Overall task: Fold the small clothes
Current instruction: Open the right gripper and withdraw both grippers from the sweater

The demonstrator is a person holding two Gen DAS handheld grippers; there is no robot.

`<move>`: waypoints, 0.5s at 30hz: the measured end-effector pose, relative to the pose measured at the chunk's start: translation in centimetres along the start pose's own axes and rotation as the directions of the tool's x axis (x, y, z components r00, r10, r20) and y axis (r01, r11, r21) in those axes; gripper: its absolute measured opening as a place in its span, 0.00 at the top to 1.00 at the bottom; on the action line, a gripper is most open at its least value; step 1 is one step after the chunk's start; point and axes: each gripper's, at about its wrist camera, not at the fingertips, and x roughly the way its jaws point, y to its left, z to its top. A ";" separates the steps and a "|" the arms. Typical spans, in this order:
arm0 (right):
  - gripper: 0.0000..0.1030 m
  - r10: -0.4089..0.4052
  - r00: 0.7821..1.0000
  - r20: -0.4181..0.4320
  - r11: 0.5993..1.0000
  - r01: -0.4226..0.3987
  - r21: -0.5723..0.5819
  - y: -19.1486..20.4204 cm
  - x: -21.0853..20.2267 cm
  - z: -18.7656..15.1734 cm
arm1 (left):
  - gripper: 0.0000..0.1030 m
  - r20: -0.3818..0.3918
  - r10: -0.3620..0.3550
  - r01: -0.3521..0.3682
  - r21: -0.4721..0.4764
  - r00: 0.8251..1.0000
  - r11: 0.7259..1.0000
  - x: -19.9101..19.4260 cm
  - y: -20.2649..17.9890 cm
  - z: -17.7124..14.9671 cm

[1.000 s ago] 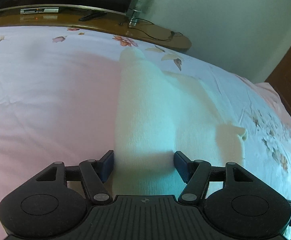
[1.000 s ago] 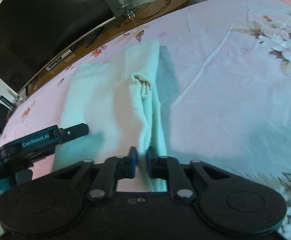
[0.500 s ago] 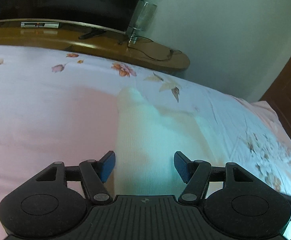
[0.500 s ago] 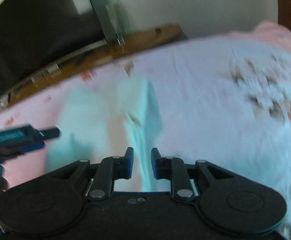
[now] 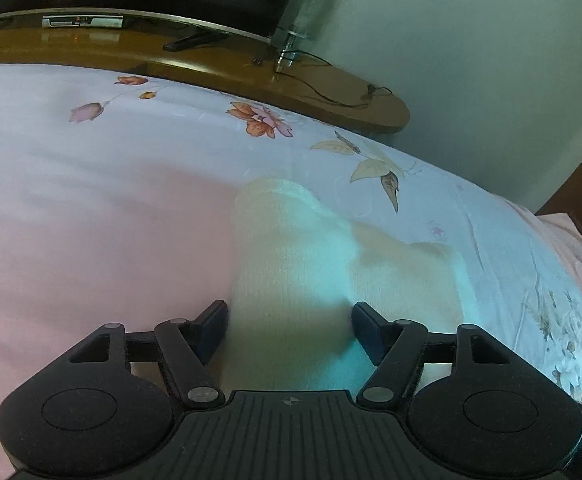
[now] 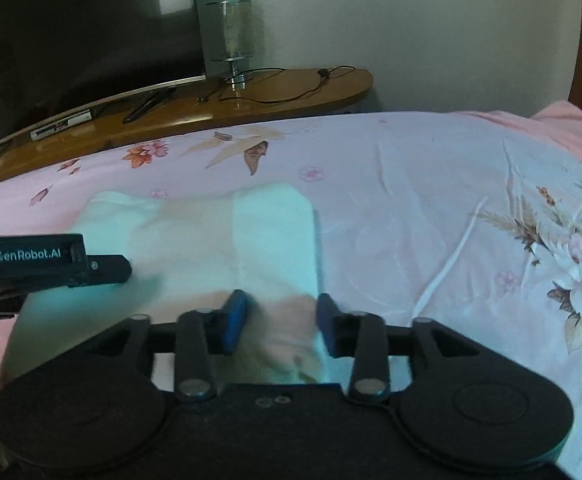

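Here both grippers' jaws open over garment (image 6: 251,240).

**Pale cloth on a flowered sheet**

The garment (image 6: 219,240) is cream-white with a pale green cast. The bed sheet (image 6: 411,208) is pink to lilac-white — printed with orange-red flowers, tan leaves and white blossoms. The fingers (image 6: 233,320) are black with blue pads. The tabletop (image 6: 283,92) is glossy brown wood — the television (image 6: 71,32) black.

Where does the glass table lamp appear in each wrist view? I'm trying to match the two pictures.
Left wrist view: glass lamp at top, right of centre, on the wooden console.
Right wrist view: lamp upper left of centre, beside the television.
Shared landmark: the folded white garment.
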 end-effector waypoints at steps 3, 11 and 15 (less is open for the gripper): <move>0.56 0.014 1.000 -0.017 1.000 -0.014 0.028 -0.6 -0.7 -0.1 | 0.33 0.003 0.014 -0.014 -0.007 1.000 1.000 -0.7 0.0 0.0; 0.59 0.035 0.999 0.041 0.999 -0.035 0.001 1.3 -1.5 2.8 | 0.33 0.052 0.085 -0.084 -0.009 0.995 0.996 -1.2 0.6 2.1; 0.59 0.022 1.000 0.018 1.000 -0.022 0.016 1.7 0.7 4.1 | 0.19 0.015 0.103 -0.102 -0.063 0.995 0.993 0.3 1.5 2.3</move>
